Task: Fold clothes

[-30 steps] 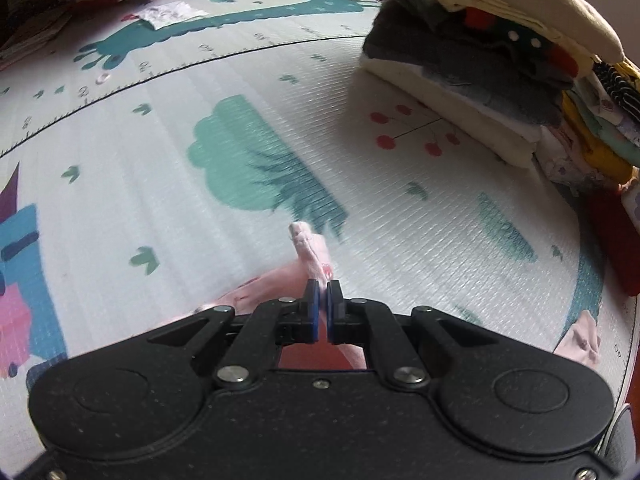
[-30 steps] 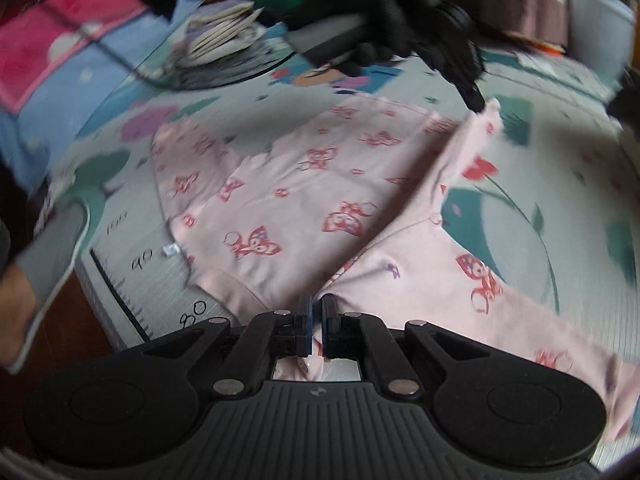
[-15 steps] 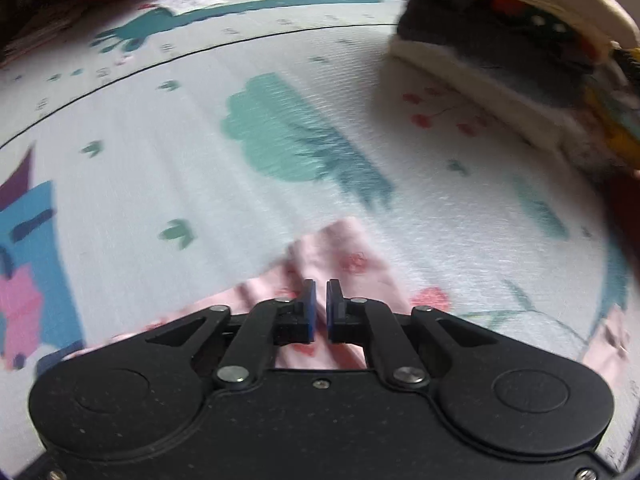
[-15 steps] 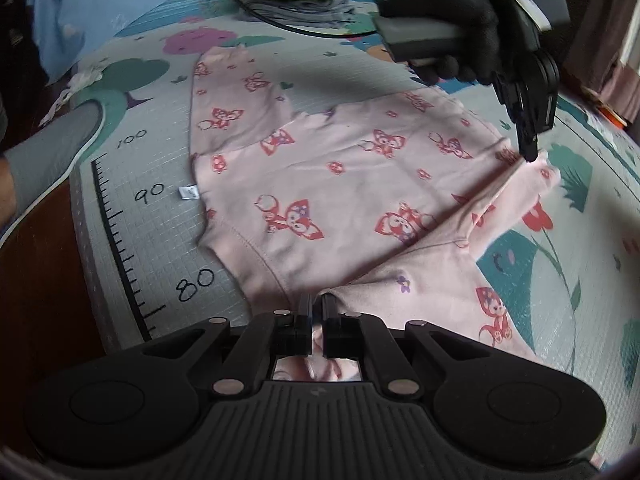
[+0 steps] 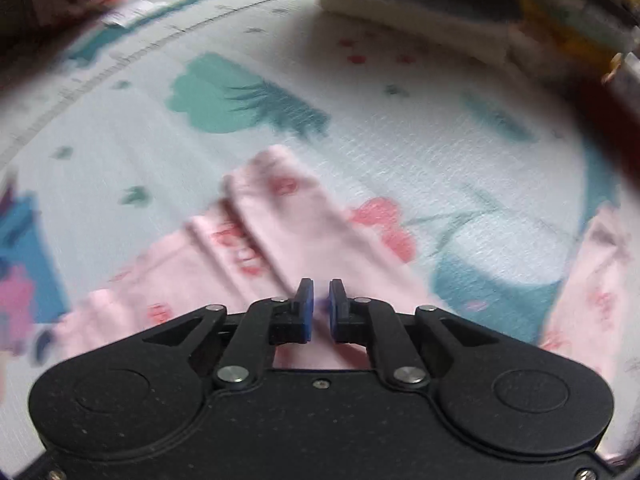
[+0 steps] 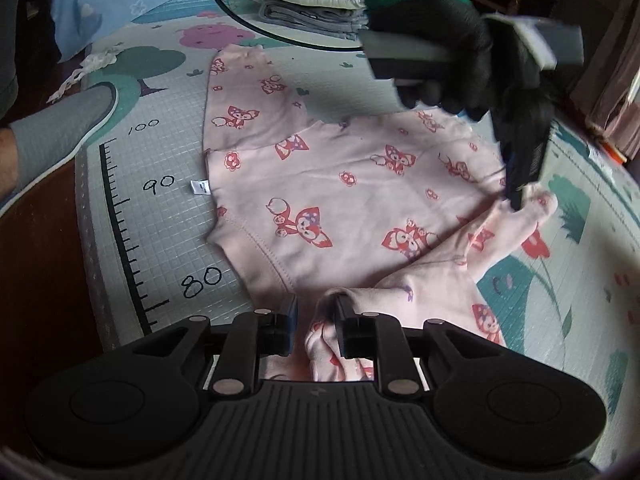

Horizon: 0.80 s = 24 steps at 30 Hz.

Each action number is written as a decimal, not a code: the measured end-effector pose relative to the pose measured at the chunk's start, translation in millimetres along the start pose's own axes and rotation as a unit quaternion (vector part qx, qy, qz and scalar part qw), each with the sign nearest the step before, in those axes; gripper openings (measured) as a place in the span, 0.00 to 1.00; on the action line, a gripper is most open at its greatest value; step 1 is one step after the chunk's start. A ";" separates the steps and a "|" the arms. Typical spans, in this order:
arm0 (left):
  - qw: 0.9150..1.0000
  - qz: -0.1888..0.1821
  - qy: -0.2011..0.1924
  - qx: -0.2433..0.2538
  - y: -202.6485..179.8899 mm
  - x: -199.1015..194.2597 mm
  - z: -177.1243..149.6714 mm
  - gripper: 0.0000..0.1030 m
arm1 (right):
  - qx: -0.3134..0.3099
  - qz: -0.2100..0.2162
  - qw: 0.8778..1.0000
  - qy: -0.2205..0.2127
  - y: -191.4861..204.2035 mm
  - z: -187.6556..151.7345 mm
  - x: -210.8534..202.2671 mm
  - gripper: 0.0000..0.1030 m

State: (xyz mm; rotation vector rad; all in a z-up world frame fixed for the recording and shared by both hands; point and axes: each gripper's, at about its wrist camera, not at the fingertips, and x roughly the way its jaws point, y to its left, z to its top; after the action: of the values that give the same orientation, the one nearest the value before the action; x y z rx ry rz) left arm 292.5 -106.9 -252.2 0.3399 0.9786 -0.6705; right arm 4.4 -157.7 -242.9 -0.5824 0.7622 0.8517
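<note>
Pink top (image 6: pixel 344 196) lies flat on the play mat (image 6: pixel 168 224), body spread to the left, 1 sleeve now folded across toward the right edge; a second ago both grippers still pinched that sleeve and carried it over.
Right gripper (image 6: pixel 314 322): jaws opening, a bunched fold of cloth between them but no longer clamped; sleeve end dropped at the near edge.
Left gripper (image 5: pixel 319 304): jaws parted by a narrow gap, nothing pinched; cuff (image 5: pixel 276 176) lies released on the mat just beyond it.
Judgement: sleeve fold done; further folds remain.
Top is soft cotton, pale pink, red fox and flower print, white label at the left hem; slightly wrinkled at the fold.
Far off: folded pile (image 6: pixel 316 4).
</note>
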 end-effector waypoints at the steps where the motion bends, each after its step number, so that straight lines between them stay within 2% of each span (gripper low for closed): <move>1: 1.000 -0.015 -0.006 -0.024 4.7 -5.8 -1.8 0.05 | -0.001 0.000 1.000 -0.002 0.1 0.1 -0.7 0.21; 2: 0.998 -0.026 -0.004 -0.049 9.5 -10.0 -4.2 0.06 | 0.000 0.002 1.000 -0.002 -0.4 -0.1 -0.9 0.23; 3: 0.997 -0.032 0.005 -0.073 14.1 -11.4 -7.4 0.14 | 0.003 0.004 1.000 0.000 -1.1 -0.8 -0.7 0.25; 4: 0.995 -0.041 0.012 -0.092 18.1 -10.7 -10.6 0.27 | 0.004 0.004 1.000 0.001 -1.1 -1.6 -0.2 0.26; 5: 0.992 -0.050 0.019 -0.116 22.3 -8.7 -13.5 0.31 | 0.004 0.004 1.000 0.002 -1.0 -2.4 0.4 0.26; 6: 0.987 -0.062 0.021 -0.149 27.0 -6.5 -16.6 0.32 | 0.004 0.004 1.000 0.003 -0.8 -3.2 1.0 0.26; 8: 0.979 -0.087 0.020 -0.183 28.2 -4.5 -19.9 0.32 | 0.002 0.004 1.000 0.002 0.5 -2.6 1.4 0.26; 10: 0.980 -0.087 0.016 -0.178 23.1 -3.3 -17.9 0.31 | 0.000 0.004 1.000 0.001 1.6 -2.0 1.7 0.26; 11: 0.981 -0.084 0.016 -0.176 21.6 -1.2 -16.3 0.31 | -0.002 0.004 1.000 0.002 1.7 -2.0 2.1 0.26; 12: 0.982 -0.076 0.013 -0.173 19.1 -0.7 -15.9 0.24 | -0.001 0.006 1.000 0.003 1.6 -2.2 2.9 0.26; 13: 0.983 -0.071 0.012 -0.171 18.2 0.0 -15.0 0.07 | 0.003 0.009 1.000 0.005 0.7 -2.5 3.7 0.26; 14: 0.984 -0.067 0.015 -0.165 17.5 -0.9 -14.1 0.01 | 0.004 0.012 1.000 0.006 0.4 -2.6 3.7 0.26; 18: 0.987 -0.067 -0.005 -0.144 19.6 -19.0 -16.4 0.00 | 0.006 0.026 1.000 -0.001 0.4 -3.3 0.2 0.26; 21: 0.989 -0.052 0.005 -0.135 23.8 -6.1 -24.2 0.00 | 0.004 0.032 0.999 0.000 1.5 -4.0 0.8 0.26; 22: 0.989 -0.058 0.000 -0.137 24.3 -2.6 -26.7 0.01 | 0.004 0.033 0.999 0.003 1.9 -4.1 3.1 0.26; 24: 0.992 -0.049 -0.001 -0.116 19.5 -4.7 -23.3 0.04 | 0.003 0.032 0.999 0.003 2.6 -3.3 4.9 0.26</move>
State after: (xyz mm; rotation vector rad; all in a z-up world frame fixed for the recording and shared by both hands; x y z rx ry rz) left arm 288.5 -77.7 -261.1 0.0860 1.0646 -0.6378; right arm 3.1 -156.5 -249.2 -0.5587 0.7927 0.9070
